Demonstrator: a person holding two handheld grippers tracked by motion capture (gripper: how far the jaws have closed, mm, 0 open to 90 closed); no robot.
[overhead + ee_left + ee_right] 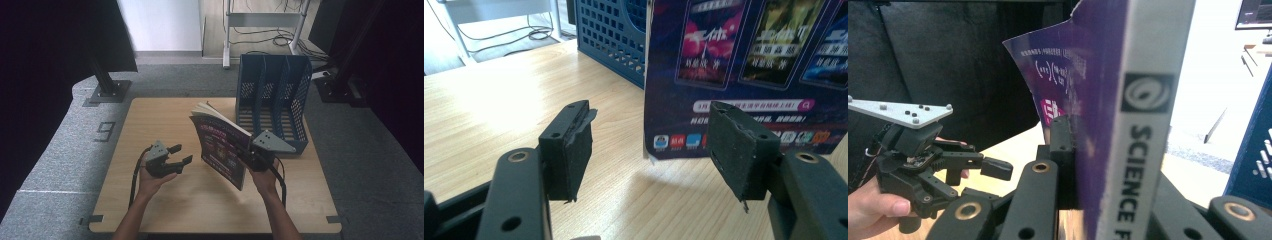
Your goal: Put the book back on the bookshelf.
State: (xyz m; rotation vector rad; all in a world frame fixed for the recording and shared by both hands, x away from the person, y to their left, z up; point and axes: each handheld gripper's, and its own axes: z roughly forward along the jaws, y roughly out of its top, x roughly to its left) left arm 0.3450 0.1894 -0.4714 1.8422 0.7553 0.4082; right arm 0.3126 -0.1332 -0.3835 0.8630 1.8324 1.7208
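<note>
Purple-covered magazine [222, 150] stands upright above the wooden table [165, 210], just in front of the blue file rack [272, 95], clamped near its spine by the right gripper [252, 154]. The left gripper [177, 159] waits beside it, jaws spread wide and empty. To slot it cleanly (the cover bows a little), the person should probably steady the free edge, keep the spine vertical and aim for one compartment.

Left gripper [181, 154] gapes wide, holding nothing — right gripper [248, 154] is clamped tight.
</note>
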